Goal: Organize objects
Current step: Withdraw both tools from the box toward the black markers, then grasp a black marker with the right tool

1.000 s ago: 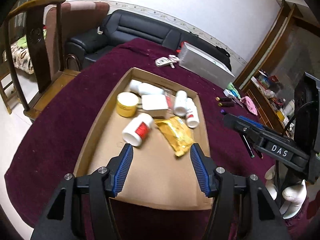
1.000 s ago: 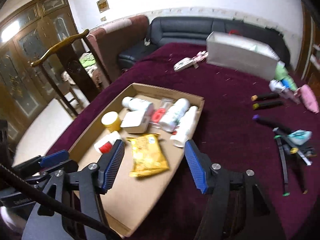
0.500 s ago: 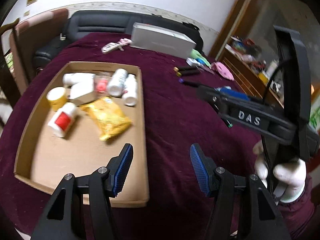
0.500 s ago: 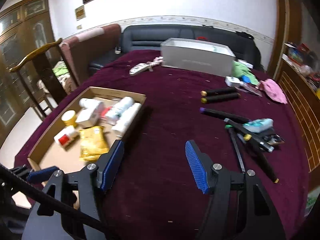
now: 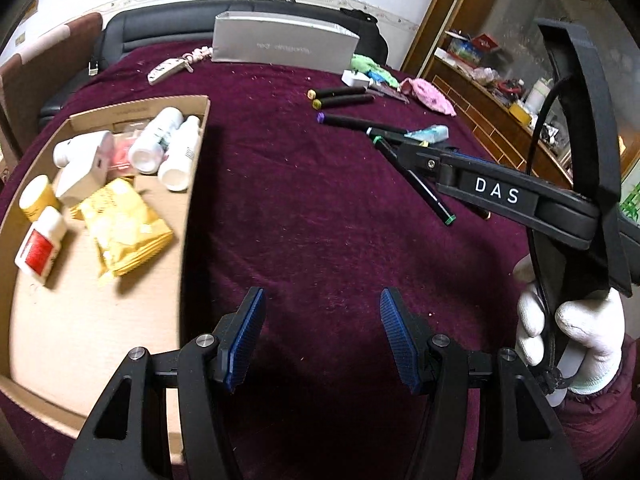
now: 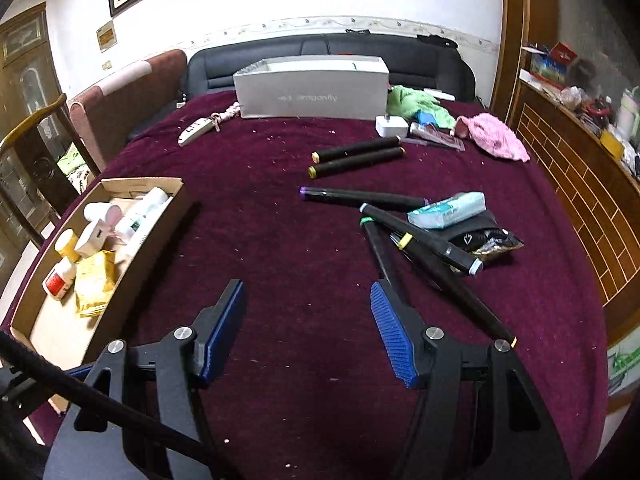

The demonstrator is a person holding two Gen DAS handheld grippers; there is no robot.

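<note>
The markers (image 6: 416, 240) are strewn on the cloth (image 6: 280, 240) ahead and right of the right gripper (image 6: 306, 332), long axes mostly crosswise, the box (image 6: 120, 300) well left. Both the right gripper and the left gripper (image 5: 322, 336) are held spread and empty. The right is judged nearer.

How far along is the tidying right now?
Done: bottles and a yellow packet lie in the cardboard tray. In hand: nothing; the left gripper and right gripper are open and empty. Left: the markers, tissue pack and other bits lie loose on the cloth.
</note>
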